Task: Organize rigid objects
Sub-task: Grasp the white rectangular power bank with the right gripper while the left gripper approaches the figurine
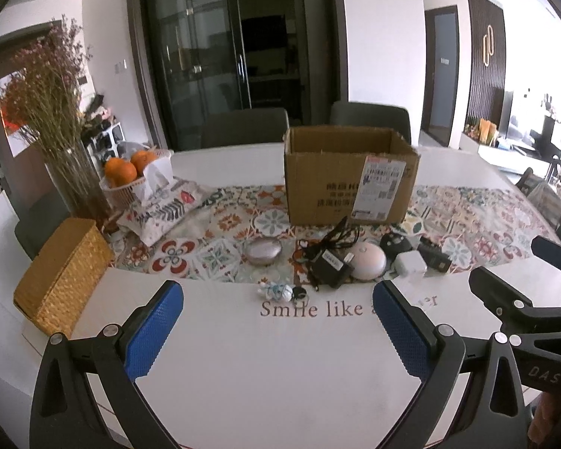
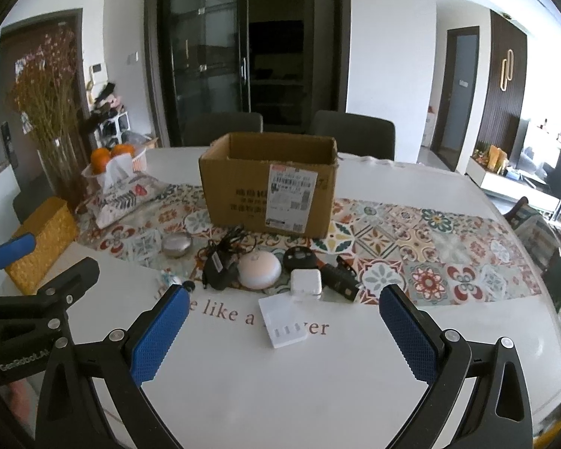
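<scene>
One cardboard box [image 2: 267, 181], two chairs [image 2: 351, 131] (both behind), three oranges [image 1: 121, 170].

White table [image 2: 318, 393], patterned runner [image 2: 411, 247], open cardboard box [image 2: 269, 191] on runner, woven basket [image 1: 61, 277], white case [image 2: 285, 321]

Brown cardboard box [image 2: 267, 183], floral multicoloured runner [image 2: 411, 258], yellow woven basket [image 1: 61, 275], blue-padded tools.

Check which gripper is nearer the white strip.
Right. The right gripper frames the white strip between its open fingers; the left gripper sits further left, facing the black adapter.
</scene>
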